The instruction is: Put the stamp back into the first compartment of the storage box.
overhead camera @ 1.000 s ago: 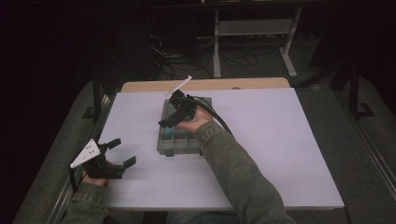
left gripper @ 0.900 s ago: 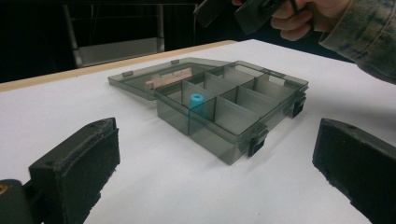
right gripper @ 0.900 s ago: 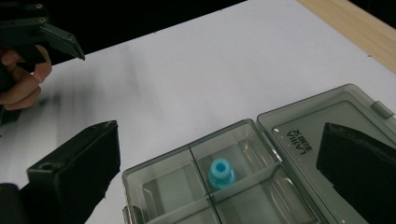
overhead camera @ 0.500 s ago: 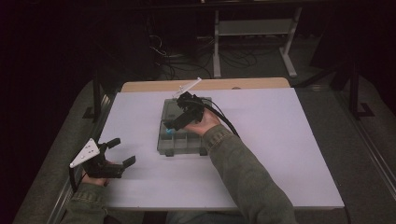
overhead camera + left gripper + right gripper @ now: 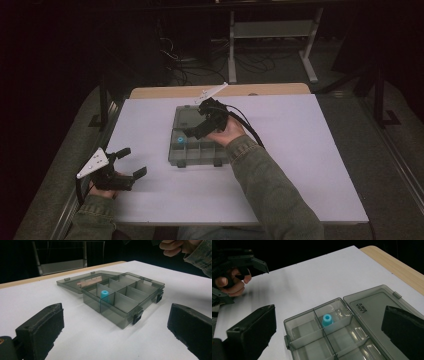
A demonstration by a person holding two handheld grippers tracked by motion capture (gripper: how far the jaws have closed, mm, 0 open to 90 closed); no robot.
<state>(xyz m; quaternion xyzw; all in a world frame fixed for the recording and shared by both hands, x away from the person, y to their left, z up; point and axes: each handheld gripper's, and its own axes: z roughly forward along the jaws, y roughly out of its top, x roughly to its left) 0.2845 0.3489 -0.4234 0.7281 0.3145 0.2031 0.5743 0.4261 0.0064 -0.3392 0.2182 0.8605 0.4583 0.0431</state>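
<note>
A smoky clear compartment box (image 5: 199,151) lies mid-table with its lid (image 5: 191,118) folded flat behind it. One small blue cylinder (image 5: 180,141) stands upright in a far-left compartment; it is also plain in the left gripper view (image 5: 104,295) and the right gripper view (image 5: 327,320). My right gripper (image 5: 196,132) hovers over the box, open, jaws wide apart above the blue cylinder and holding nothing (image 5: 327,333). My left gripper (image 5: 131,162) rests low at the table's left front, open and empty, aimed at the box (image 5: 120,293).
The white table top (image 5: 300,150) has a wooden strip (image 5: 260,90) along its far edge. The right gripper's black cable (image 5: 250,131) trails across the table beside the right sleeve. Beyond the table lie a dark floor, cables and a metal stand.
The right gripper has shifted slightly to the right over the box, and the blue cylinder now shows in its compartment. The left gripper has stayed put.
</note>
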